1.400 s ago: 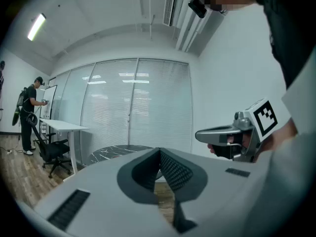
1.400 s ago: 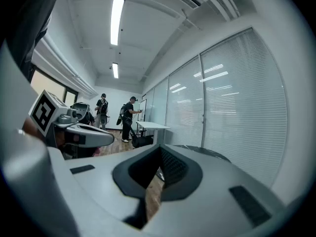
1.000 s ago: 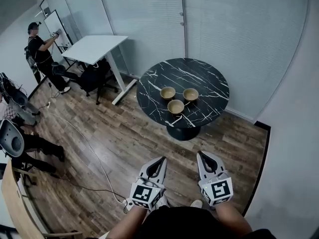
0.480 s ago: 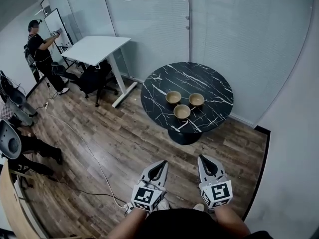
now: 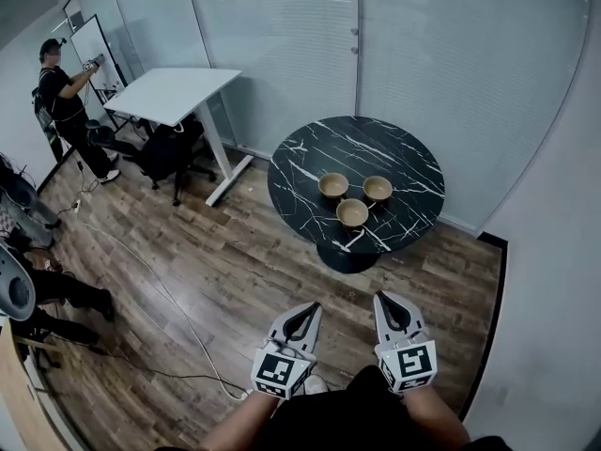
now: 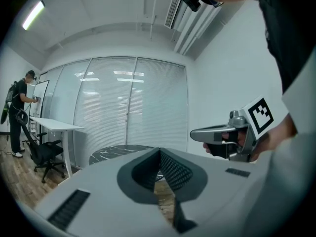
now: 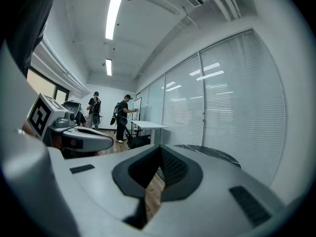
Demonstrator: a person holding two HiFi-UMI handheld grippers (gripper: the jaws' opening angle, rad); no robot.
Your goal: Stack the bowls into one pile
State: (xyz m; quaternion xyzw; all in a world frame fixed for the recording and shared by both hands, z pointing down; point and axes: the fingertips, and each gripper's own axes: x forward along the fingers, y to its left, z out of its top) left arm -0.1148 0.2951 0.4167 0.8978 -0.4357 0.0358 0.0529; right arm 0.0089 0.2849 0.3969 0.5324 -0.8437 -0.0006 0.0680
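Note:
Three tan bowls stand apart on a round black marble table (image 5: 310, 158): one at the left (image 5: 332, 186), one at the right (image 5: 377, 189), one nearer me (image 5: 352, 213). Both grippers hover over the wooden floor well short of the table and touch nothing. My left gripper (image 5: 315, 305) is shut and empty, its tips meeting in the left gripper view (image 6: 159, 150). My right gripper (image 5: 382, 296) is also shut and empty (image 7: 160, 147). Each gripper view shows the other gripper beside it and the table's edge (image 6: 113, 151) ahead; the bowls are hidden there.
A white desk (image 5: 174, 92) and a black office chair (image 5: 164, 153) stand to the table's left. A person (image 5: 56, 87) works at a whiteboard at far left. A cable (image 5: 155, 285) runs across the floor. Glass walls with blinds lie behind the table, with a plain wall at the right.
The table and bowls have shifted a little right and lower in the head view as I came nearer. Both grippers moved forward with me and stayed shut.

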